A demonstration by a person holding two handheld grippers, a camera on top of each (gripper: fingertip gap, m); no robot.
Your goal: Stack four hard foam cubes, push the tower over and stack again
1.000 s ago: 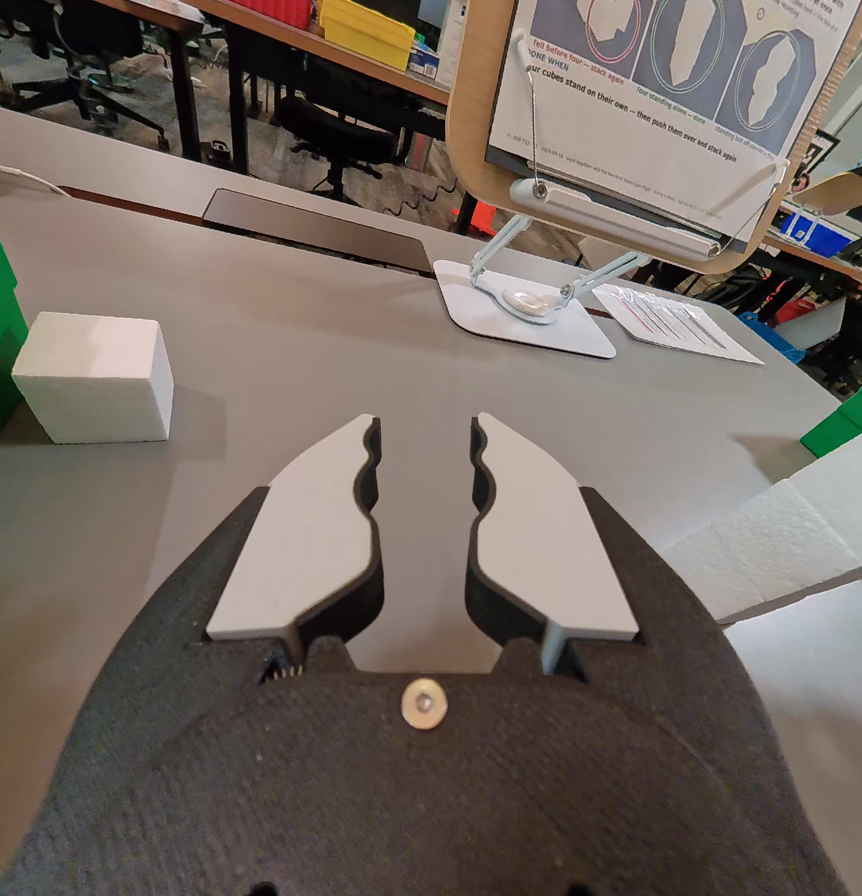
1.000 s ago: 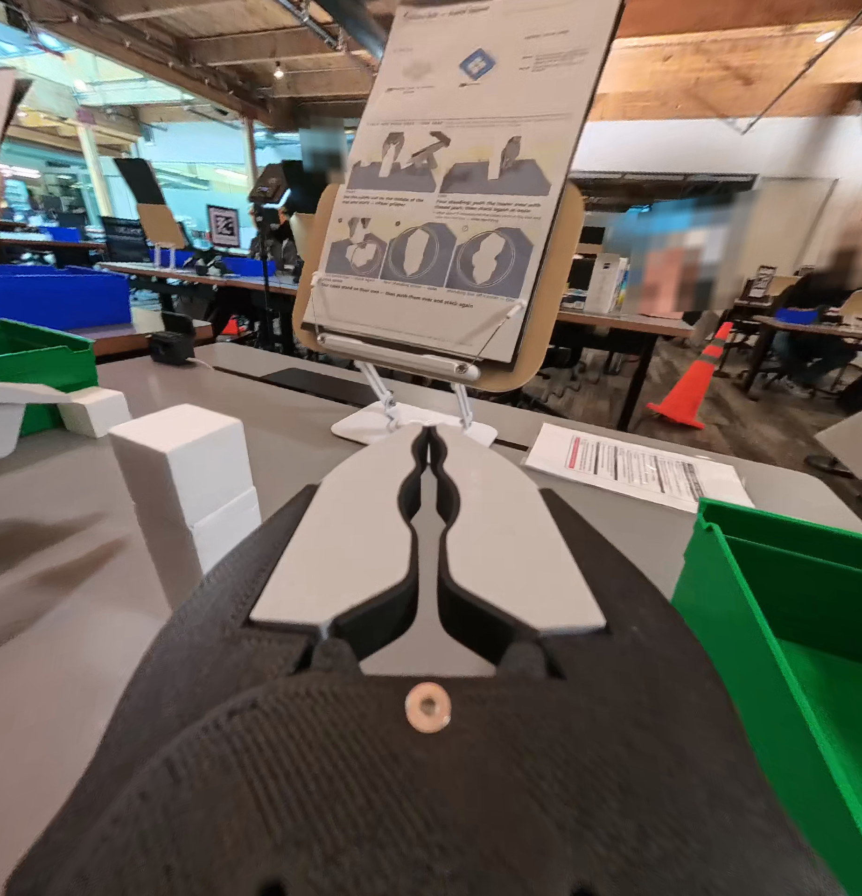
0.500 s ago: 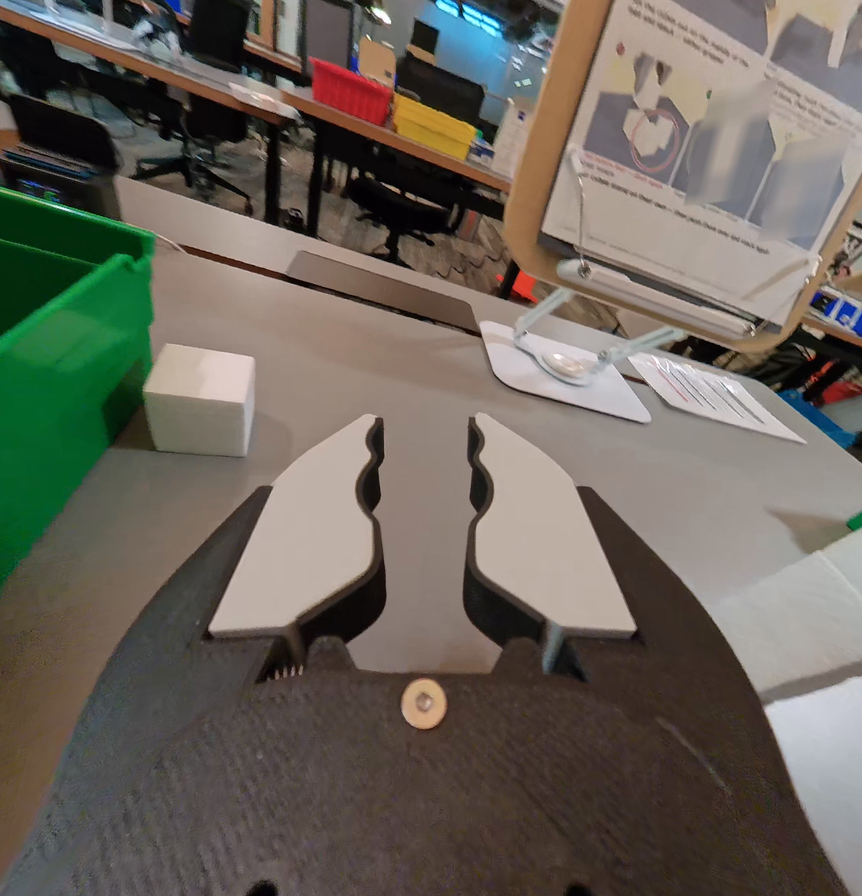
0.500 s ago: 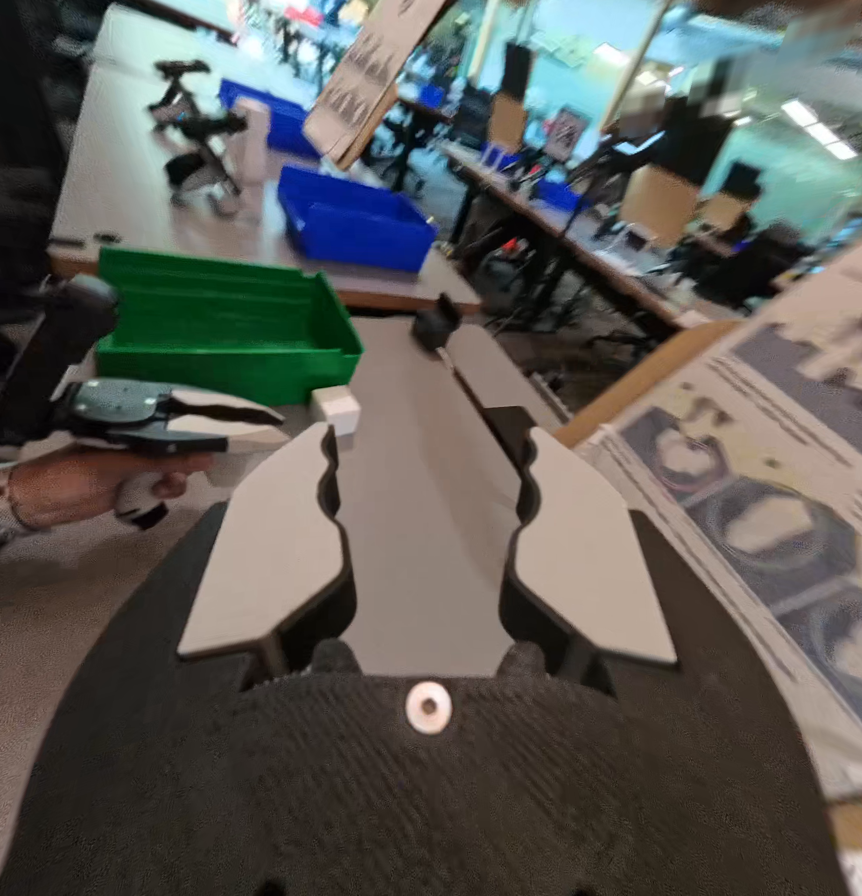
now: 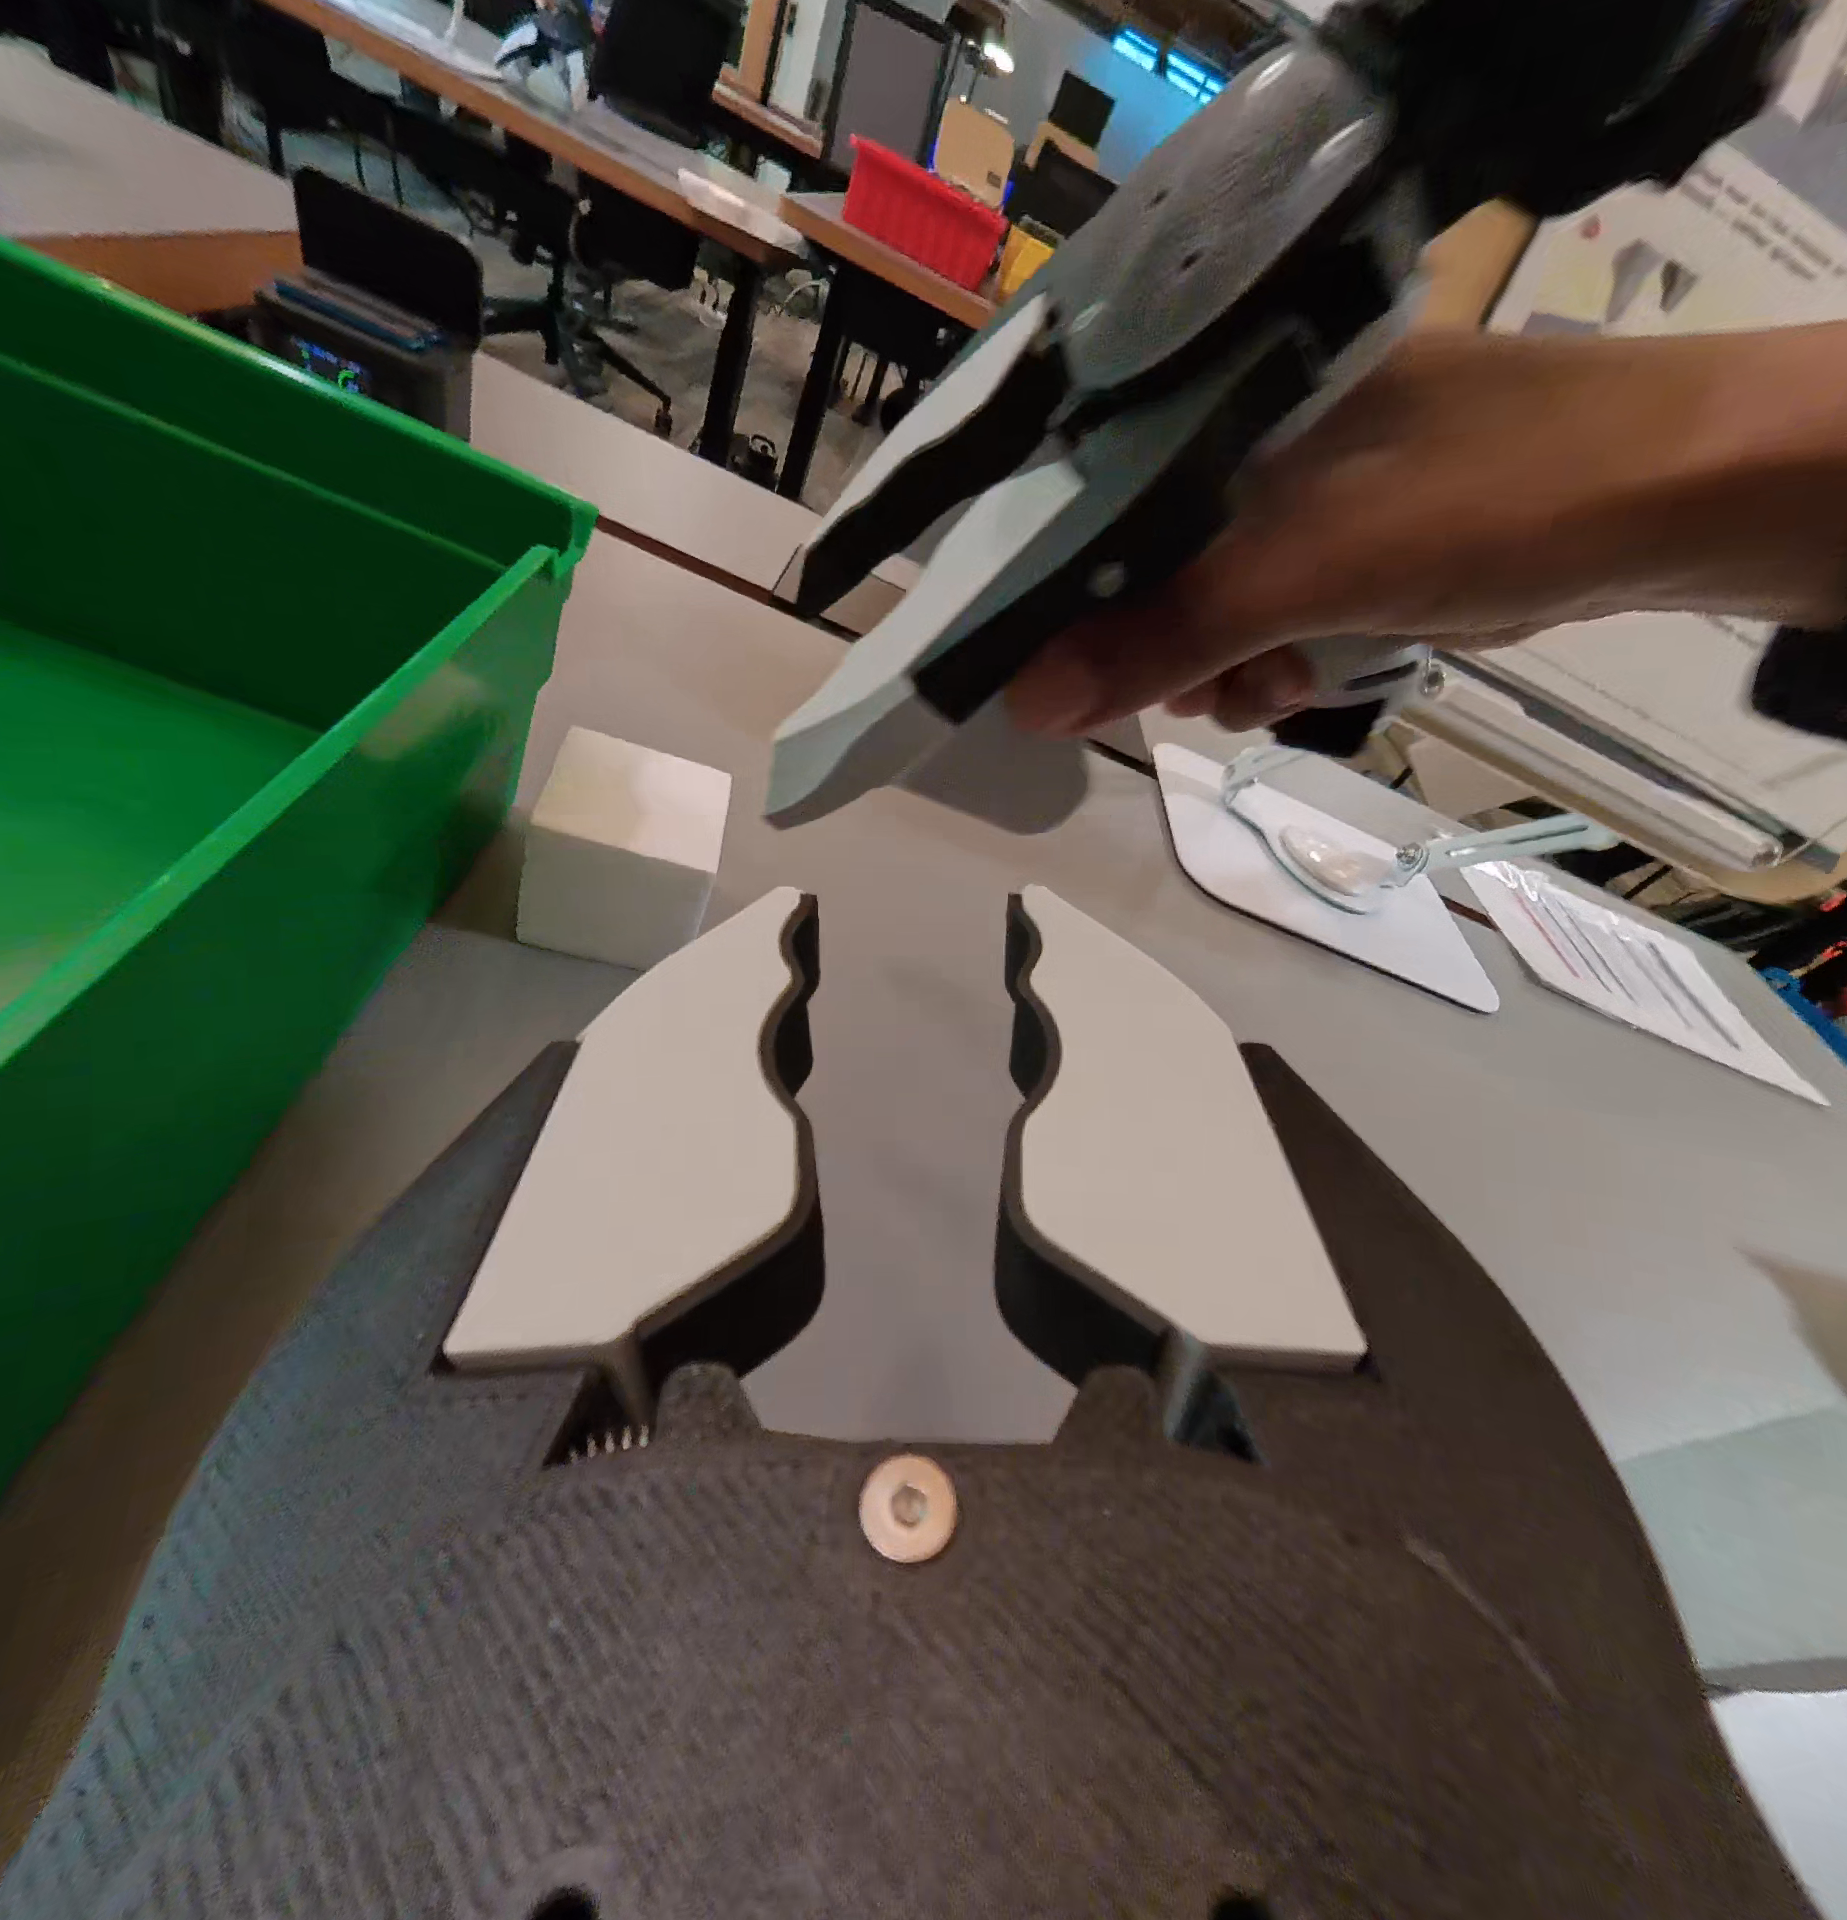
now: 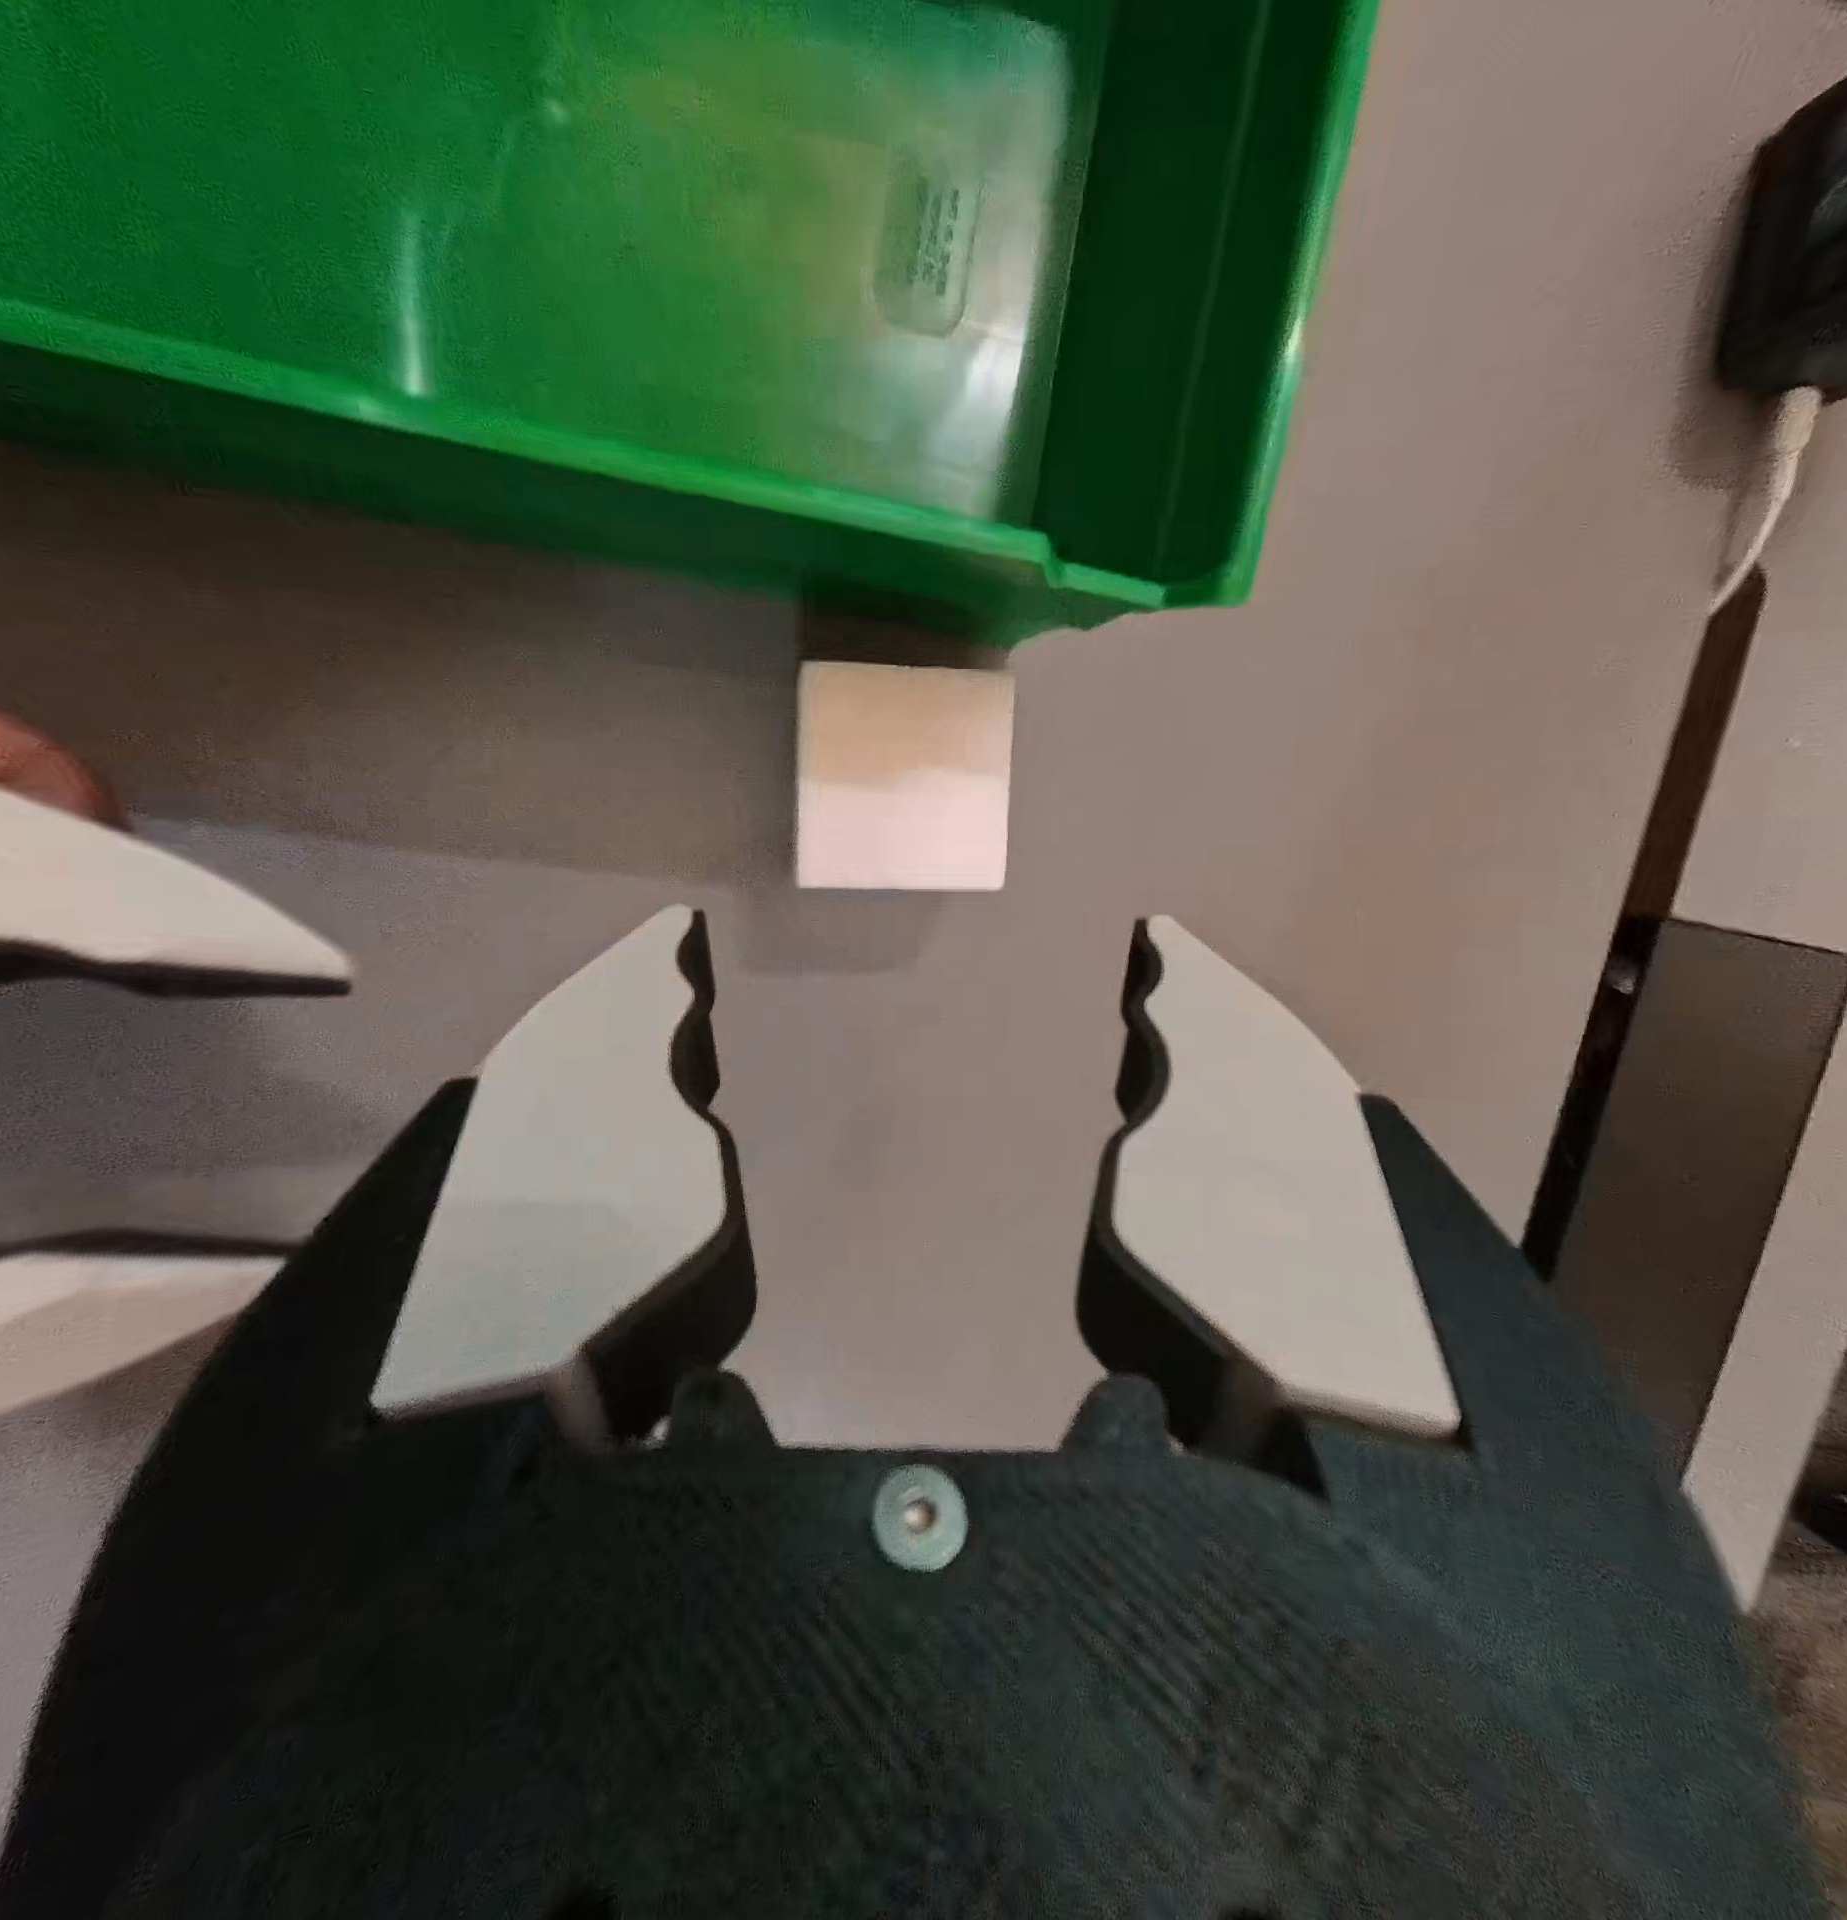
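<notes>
Foam cube (image 6: 901, 790): white, alone on the grey worktop (image 6: 1366, 727); in the right wrist view it sits just above centre, right beside the near wall of the green bin (image 6: 607, 457), whether touching I cannot tell; in the left wrist view the same cube (image 5: 625, 844) lies left of centre, by the bin's right-hand corner (image 5: 545, 582)

Right tongs (image 6: 919, 925): spread wide, gripping nothing; pointed down at the cube, whose near edge lies just past the tips, lined up with the gap; in the left wrist view they (image 5: 867, 748) come in from the upper right, tilted down to the left, tips above the worktop just right of the cube

Right hand (image 5: 1418, 540): wrapped round the handle of those tongs, upper right of the left wrist view

Left tongs (image 5: 908, 909): parted by a moderate gap, empty; low over the worktop, the cube ahead and to their left, apart from them; their pale fingers (image 6: 119, 925) enter the right wrist view at the left edge

Second foam piece (image 5: 1812, 1787): white, blurred, lower right corner of the left wrist view; shape not clear

Green bin: open-topped; fills the upper left of both views

Document stand (image 5: 1334, 894): white base plate on the worktop, right of centre in the left wrist view; a printed sheet (image 5: 1625, 987) lies flat beside it

Dark panel (image 6: 1708, 1174): flat, at the worktop's right edge in the right wrist view
</notes>
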